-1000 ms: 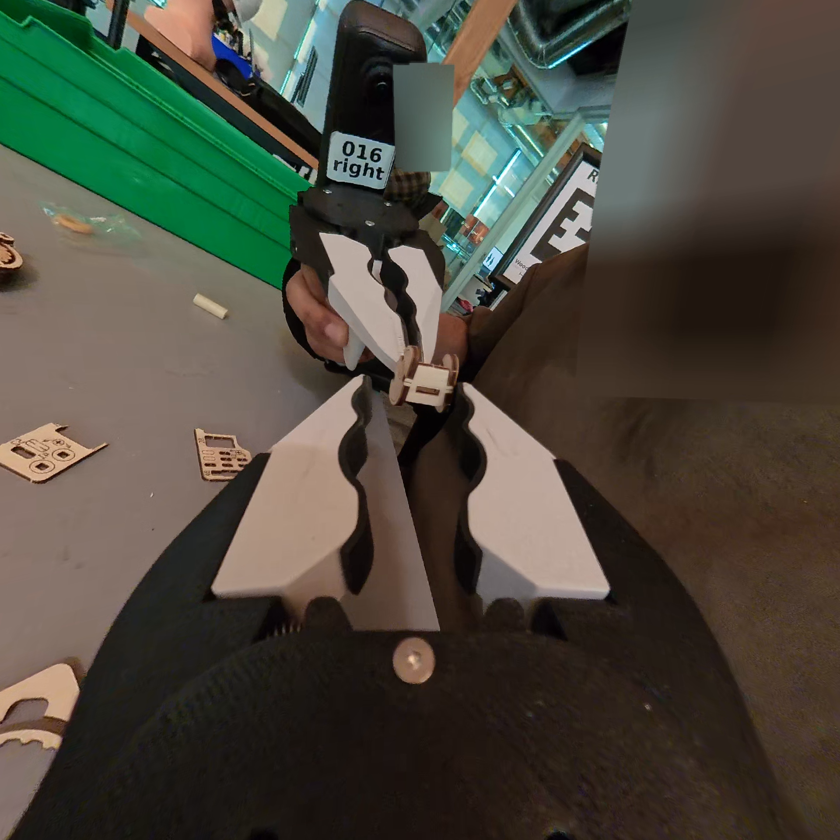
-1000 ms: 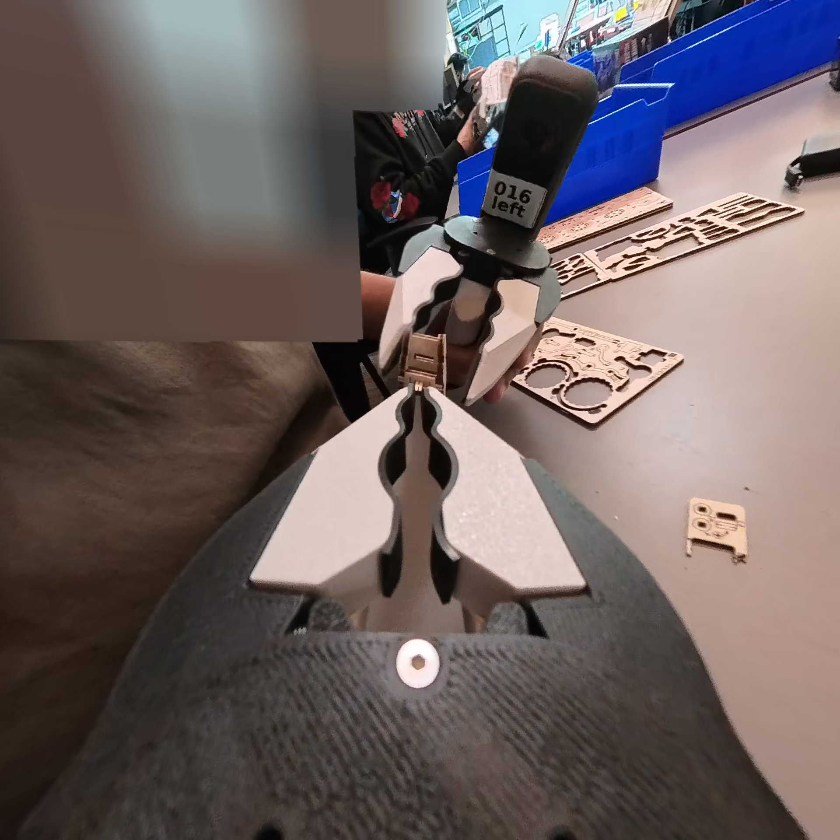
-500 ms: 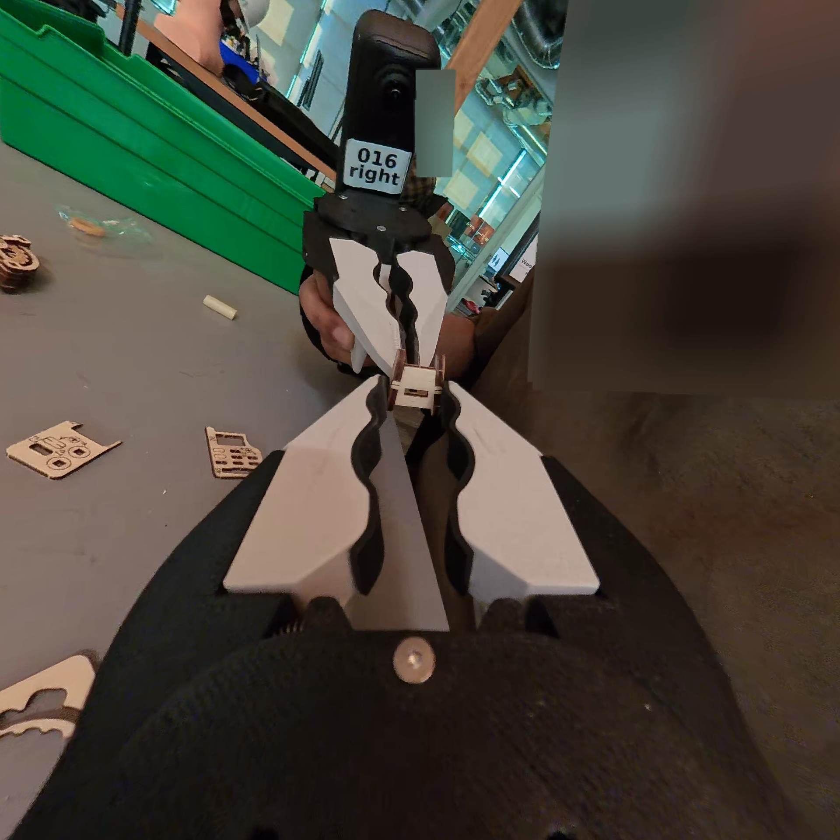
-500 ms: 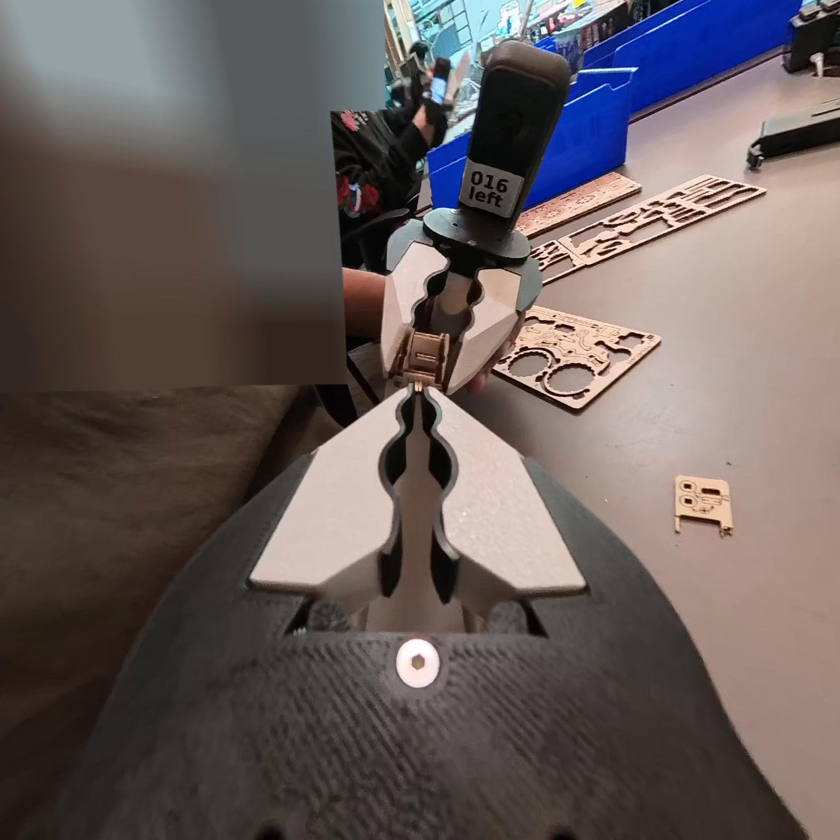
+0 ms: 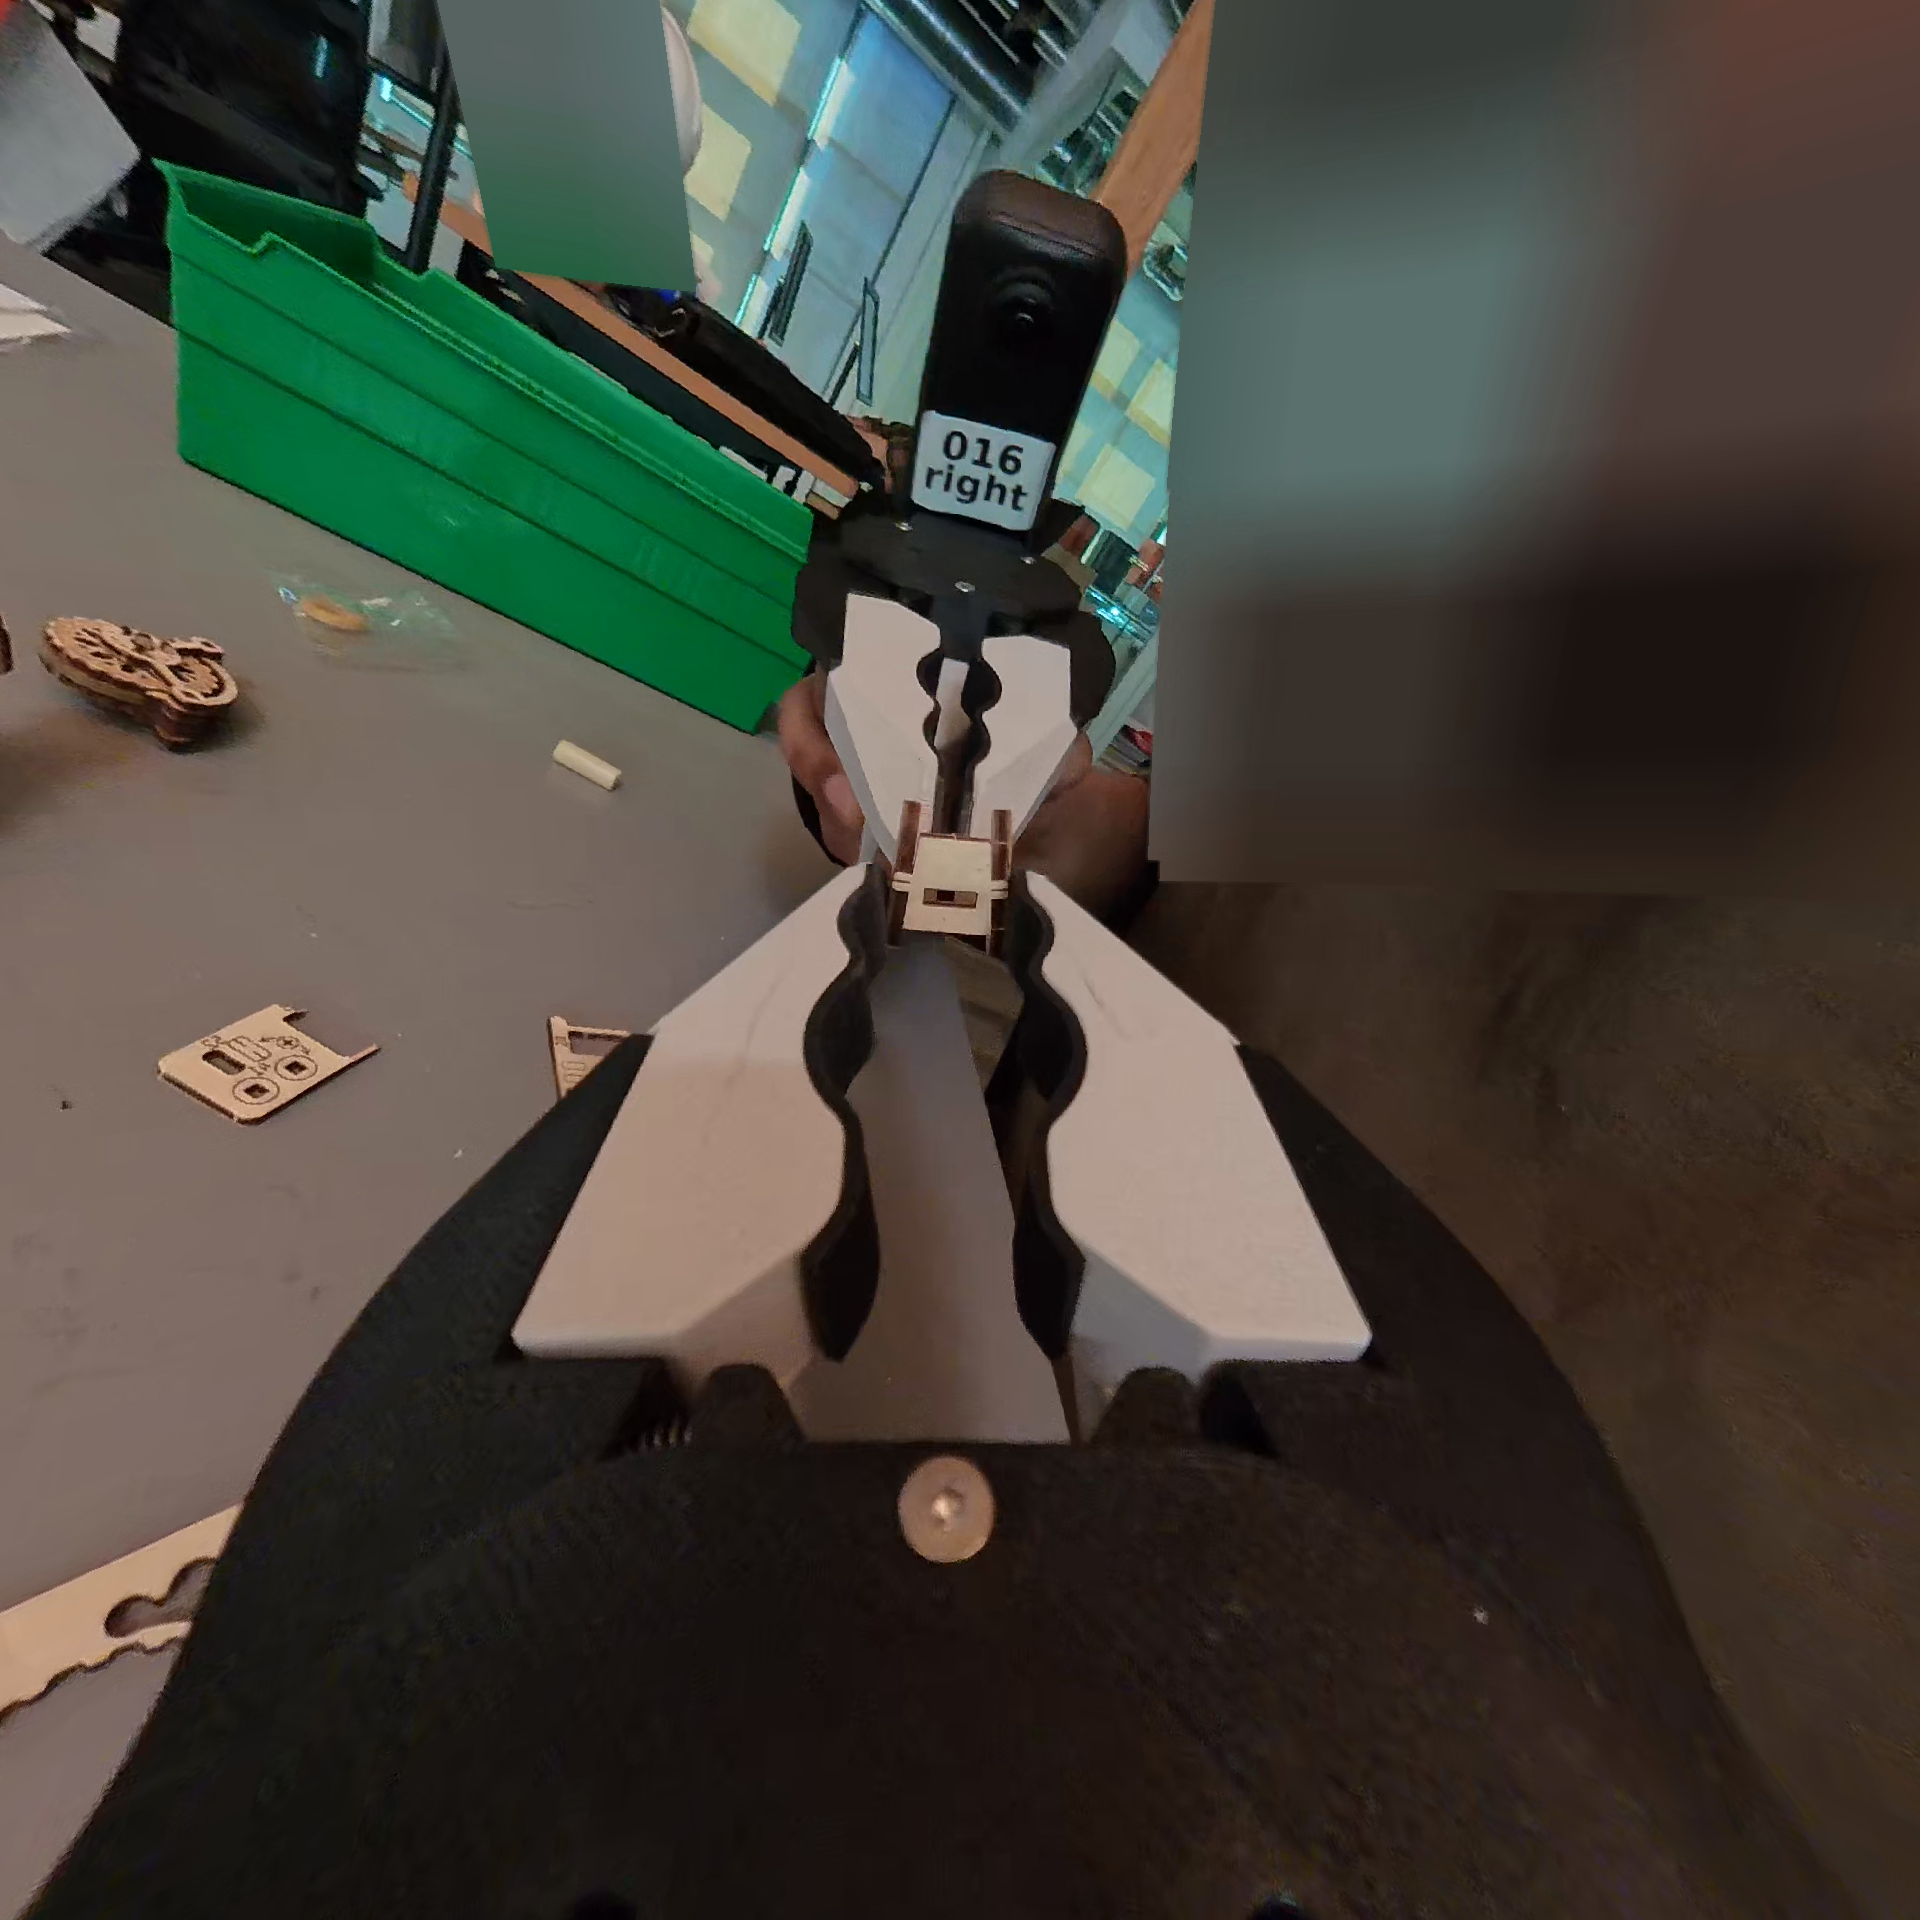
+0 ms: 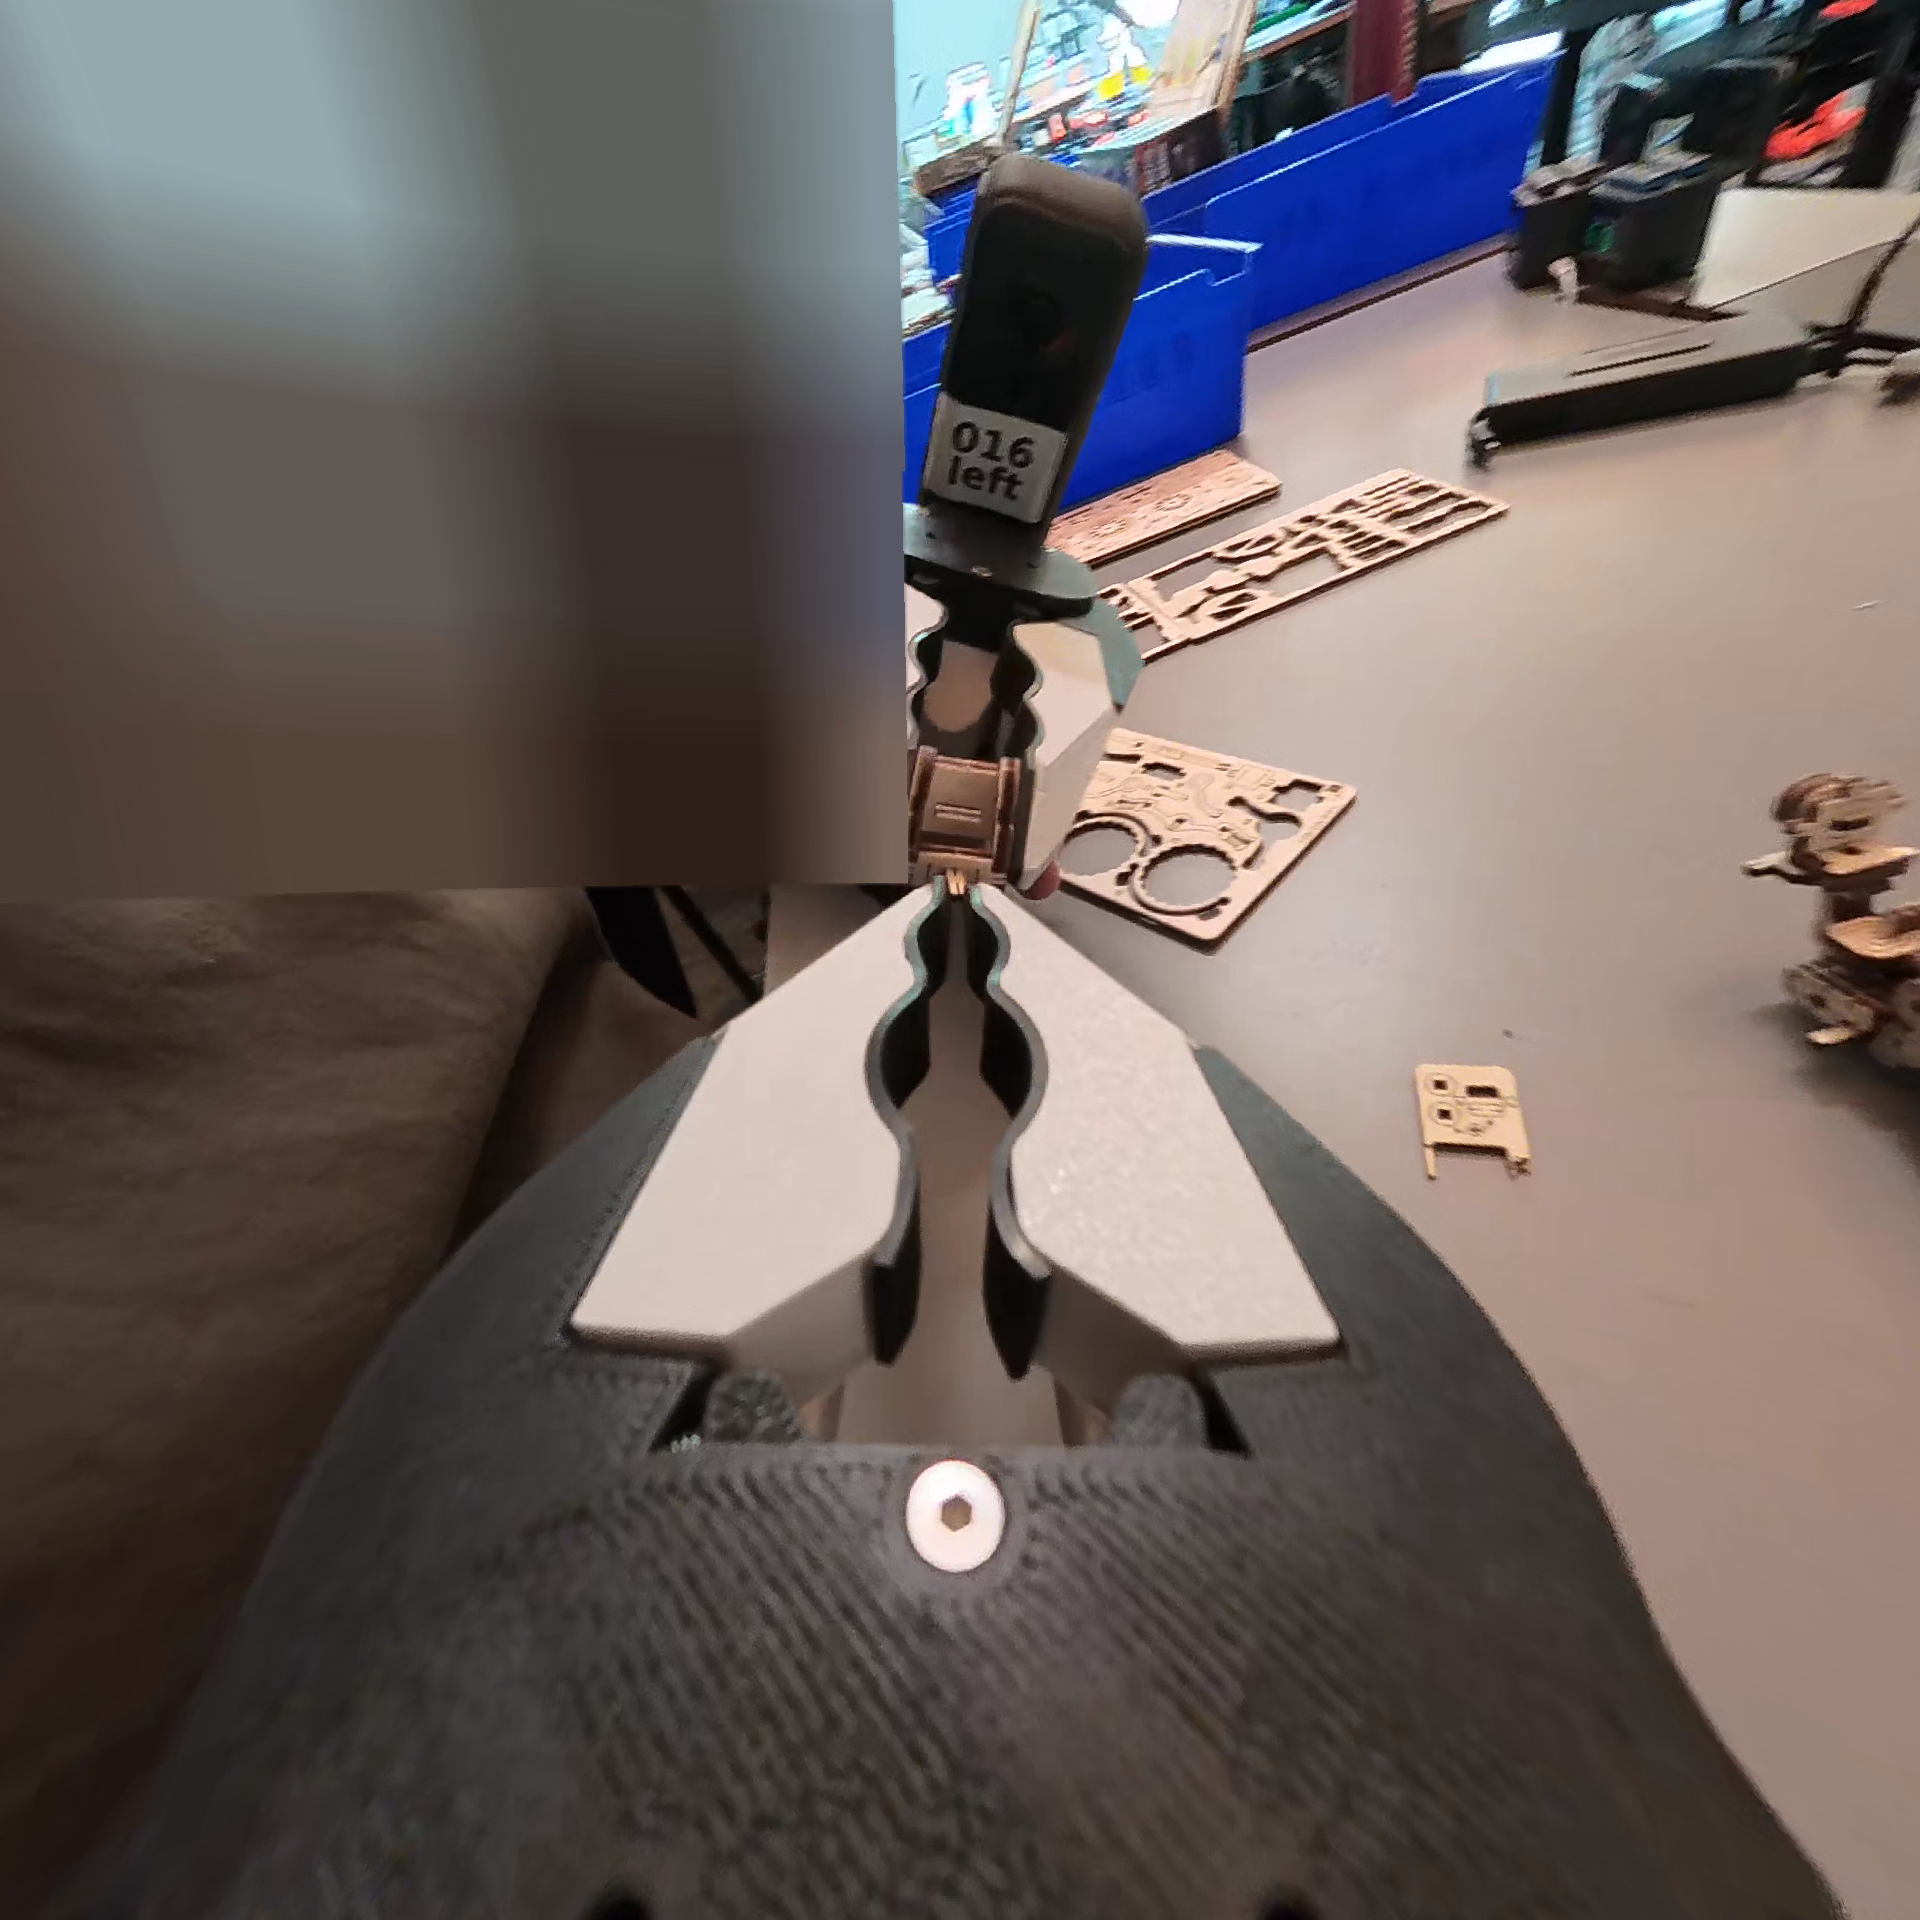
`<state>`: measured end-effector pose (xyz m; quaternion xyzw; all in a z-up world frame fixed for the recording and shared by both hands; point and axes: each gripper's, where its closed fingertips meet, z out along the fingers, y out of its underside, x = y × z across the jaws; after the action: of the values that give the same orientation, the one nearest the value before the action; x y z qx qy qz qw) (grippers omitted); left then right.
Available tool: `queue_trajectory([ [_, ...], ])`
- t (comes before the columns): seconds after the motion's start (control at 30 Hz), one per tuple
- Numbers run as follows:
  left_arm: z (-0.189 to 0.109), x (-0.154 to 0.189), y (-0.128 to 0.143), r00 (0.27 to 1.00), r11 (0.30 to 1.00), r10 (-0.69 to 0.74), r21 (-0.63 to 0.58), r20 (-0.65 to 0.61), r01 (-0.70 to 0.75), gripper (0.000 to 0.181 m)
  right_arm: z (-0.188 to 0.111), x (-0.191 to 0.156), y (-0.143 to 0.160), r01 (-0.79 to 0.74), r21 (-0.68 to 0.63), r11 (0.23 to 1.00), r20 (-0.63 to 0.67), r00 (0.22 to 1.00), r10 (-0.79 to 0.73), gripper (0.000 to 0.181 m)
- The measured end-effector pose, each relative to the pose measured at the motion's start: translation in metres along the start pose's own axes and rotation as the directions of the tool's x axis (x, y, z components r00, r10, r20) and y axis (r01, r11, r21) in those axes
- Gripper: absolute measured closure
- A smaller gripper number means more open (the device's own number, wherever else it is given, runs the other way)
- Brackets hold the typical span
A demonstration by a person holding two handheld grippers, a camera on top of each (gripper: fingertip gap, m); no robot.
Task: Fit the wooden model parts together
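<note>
To your left the green bin [image 5: 468,488] borders bare grey table [image 5: 416,883]. Your left gripper [image 5: 945,902], half-spread, clasps the wooden block [image 5: 943,896] by its sides mid-air; your right gripper [image 6: 954,888], nearly closed, pinches its tab. Only your right view shows the cut-out sheets [image 6: 1205,831].

My left gripper [image 5: 945,899]: fingers [image 5: 748,1091] matt white plastic, faintly grainy; inner pads black, rubbery-looking. Body black, rough, layered texture, with shiny metal screw [image 5: 945,1509]. My right gripper [image 6: 954,902]: same matt plastic, woven-looking black shell. Wooden model part [image 5: 948,883] was pale plywood, edges dark brown. Cut-out sheets [image 6: 1210,831] same thin wood. Counter [image 5: 343,914] smooth matt grey. Green bin [image 5: 468,488] moulded plastic, slight sheen. My clothing [image 6: 260,1143] brown cloth.
</note>
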<state>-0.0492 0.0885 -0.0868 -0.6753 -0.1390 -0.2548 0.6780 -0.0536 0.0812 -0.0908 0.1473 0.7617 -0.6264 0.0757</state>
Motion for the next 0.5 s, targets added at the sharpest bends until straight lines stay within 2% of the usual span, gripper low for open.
queue_trajectory([
  [0.13, 0.0, -0.0002, -0.003, 1.0, 1.0, 0.024, 0.018, 0.015, -0.024, 0.159, -0.0011, -0.0002, -0.0023, 0.0, 0.025, 1.0, -0.029, 1.0, 0.0, 0.181],
  [0.5, 0.0012, 0.0001, 0.0002, 1.0, 1.0, 0.019, 0.002, 0.007, -0.019, 0.159, -0.0016, -0.0016, -0.0008, -0.036, 0.025, 0.999, 0.011, 0.999, 0.036, 0.181],
])
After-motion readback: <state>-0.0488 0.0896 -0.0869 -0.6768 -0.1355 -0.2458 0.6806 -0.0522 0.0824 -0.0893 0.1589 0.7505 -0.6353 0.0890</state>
